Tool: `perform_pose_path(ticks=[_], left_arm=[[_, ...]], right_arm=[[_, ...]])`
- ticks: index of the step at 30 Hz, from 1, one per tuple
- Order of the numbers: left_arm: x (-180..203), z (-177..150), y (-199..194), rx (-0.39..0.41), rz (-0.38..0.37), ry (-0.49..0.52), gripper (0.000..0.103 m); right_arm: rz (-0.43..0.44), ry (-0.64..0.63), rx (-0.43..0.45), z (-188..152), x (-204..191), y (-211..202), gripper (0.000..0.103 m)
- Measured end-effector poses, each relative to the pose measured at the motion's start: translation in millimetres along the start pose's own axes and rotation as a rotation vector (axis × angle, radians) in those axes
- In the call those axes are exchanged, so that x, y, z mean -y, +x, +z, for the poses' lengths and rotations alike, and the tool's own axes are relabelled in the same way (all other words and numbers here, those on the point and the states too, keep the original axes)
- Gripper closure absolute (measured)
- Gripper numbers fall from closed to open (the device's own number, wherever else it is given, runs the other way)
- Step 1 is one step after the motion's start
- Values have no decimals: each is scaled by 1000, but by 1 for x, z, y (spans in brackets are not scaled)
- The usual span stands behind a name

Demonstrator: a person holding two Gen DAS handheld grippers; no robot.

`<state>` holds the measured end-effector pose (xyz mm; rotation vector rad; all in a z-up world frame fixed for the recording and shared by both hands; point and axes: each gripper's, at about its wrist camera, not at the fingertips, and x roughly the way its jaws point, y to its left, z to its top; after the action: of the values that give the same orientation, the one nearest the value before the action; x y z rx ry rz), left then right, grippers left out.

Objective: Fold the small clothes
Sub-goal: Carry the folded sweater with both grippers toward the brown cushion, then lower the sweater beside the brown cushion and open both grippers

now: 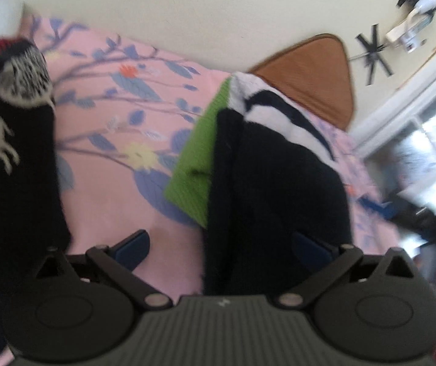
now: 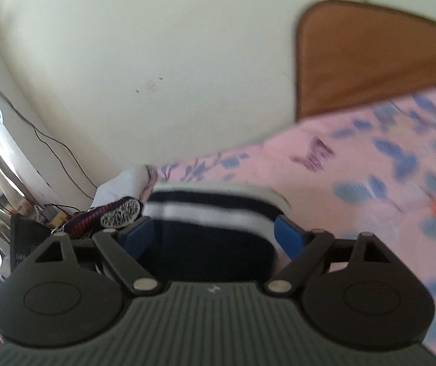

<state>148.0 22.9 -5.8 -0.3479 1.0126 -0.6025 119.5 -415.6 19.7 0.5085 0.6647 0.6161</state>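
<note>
On the pink floral bedsheet (image 1: 111,183) lies a pile of folded clothes: a green piece (image 1: 193,164), a black piece (image 1: 278,189) and a black-and-white striped piece (image 1: 278,113). My left gripper (image 1: 221,248) is open just in front of the pile, and the black piece overlaps its right finger. A black garment with white animal figures (image 1: 13,158) lies at the left. In the right wrist view, my right gripper (image 2: 214,235) stands open with the dark, white-striped garment (image 2: 214,210) between its blue pads; no pinch shows.
A brown headboard (image 1: 315,76) (image 2: 370,61) stands behind the bed against the cream wall. A window (image 1: 425,140) is at the right. A red-and-black garment with a white patch (image 2: 120,212) and cables (image 2: 59,152) lie off the bed's far left edge.
</note>
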Motion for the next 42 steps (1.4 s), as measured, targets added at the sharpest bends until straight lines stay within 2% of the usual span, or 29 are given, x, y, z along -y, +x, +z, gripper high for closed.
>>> perform_pose_path(ticks=[4,6,7,9,11,12,13,15,16,19,24,27,28,30,33,34,36,38,39,41,42], left_arm=[[8,1,9,15,3,45,0],[14,0,15,29,-2,69,0],[16,0,18,42,-5,79,0],[22,-5,25,93,3,114,1],[34,-9,33,135,54,171,3],[40,-9,37,153,91,182,7],[44,-6,40,148,85,173,9],[48,7,47,111,21,94,14],[53,15,51,93,-17,68,19],[91,44,76,69,-84,87,22],[186,105,142,84,-143,167,22],[240,136,197,72,-134,185,17],[253,142,215,70,-110,202,13],[274,150,253,65,-31,235,12],[282,147,314,10,143,267,14],[280,144,330,-12,181,270,2],[275,136,335,51,176,267,0],[276,130,332,75,182,282,0],[275,127,326,81,189,278,0],[274,118,305,104,212,257,1],[273,111,292,127,216,256,1]], right_arm=[[29,110,-72,-20,29,10,14],[71,147,-102,-27,35,28,13],[96,139,-83,-29,32,32,14],[126,91,-112,-30,14,52,15],[93,25,-120,-31,-9,66,15],[67,-13,-116,-31,-18,71,20],[48,-19,-111,-29,-20,72,40],[70,35,-109,-18,-10,66,55],[79,44,-97,-13,-6,61,57],[36,-21,-9,10,4,32,58],[-65,-40,163,69,51,-23,58],[-121,-15,260,100,94,-47,58],[-136,2,282,107,111,-51,58],[-170,53,307,117,148,-49,55],[-282,144,255,118,200,-23,46],[-318,156,242,113,217,-17,36],[-274,233,257,112,229,-24,33],[-273,181,296,111,221,-35,22],[-295,162,306,108,218,-39,17],[-355,146,323,107,220,-50,17],[-371,148,368,108,219,-56,17]])
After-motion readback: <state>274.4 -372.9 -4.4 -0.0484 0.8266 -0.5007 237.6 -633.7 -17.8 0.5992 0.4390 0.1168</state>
